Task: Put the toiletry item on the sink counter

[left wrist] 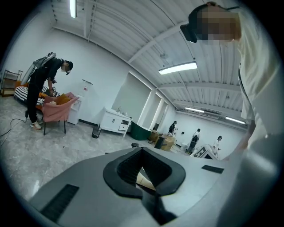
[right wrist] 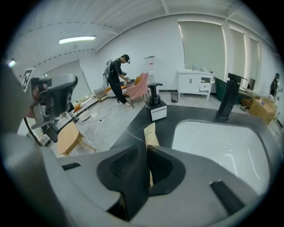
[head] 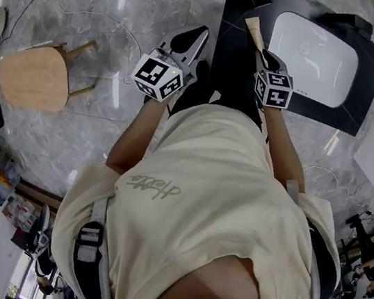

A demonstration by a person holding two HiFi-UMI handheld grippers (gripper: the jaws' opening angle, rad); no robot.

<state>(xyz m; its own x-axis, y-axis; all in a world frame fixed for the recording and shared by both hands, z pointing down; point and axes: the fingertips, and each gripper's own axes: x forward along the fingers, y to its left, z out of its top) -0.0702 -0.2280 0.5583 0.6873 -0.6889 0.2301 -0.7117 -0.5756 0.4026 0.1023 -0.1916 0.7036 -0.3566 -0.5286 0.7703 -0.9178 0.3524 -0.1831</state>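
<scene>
The step in hand looks like the carry-in and set-down. The right claw [head: 264,54] [right wrist: 146,148] is closed down to a narrow slot on the near end of the toiletry item [head: 253,30] [right wrist: 151,133], a flat tan tube. The tube sticks out ahead of the jaws over the dark tabletop [head: 231,68] [right wrist: 186,111]. It hangs above the bare strip between the tabletop's left edge and the white basin [head: 315,53] [right wrist: 222,146]. No view settles whether its far tip touches the surface or hangs just above it. Judging by that, the placing is not yet done. The next move calls for lowering the tube until it lies flat on that strip, then spreading the jaws and drawing back along the tube's own line so it is not dragged. The strip is narrow, so the tube wants to go down clear of the basin's rim and of the tabletop's edge. It should also stop short of the small black-and-white unit [right wrist: 155,106] standing further along, near the black faucet [right wrist: 228,99]. The left claw [head: 190,40] [left wrist: 142,150] hangs off to the side over the floor, away from the tabletop. Its jaws meet at the tips and hold nothing I can name. A pale sliver shows through the gap behind the tips, and I cannot tell what it is. A wooden stool [head: 33,75] [right wrist: 69,137] stands well apart on the floor.
</scene>
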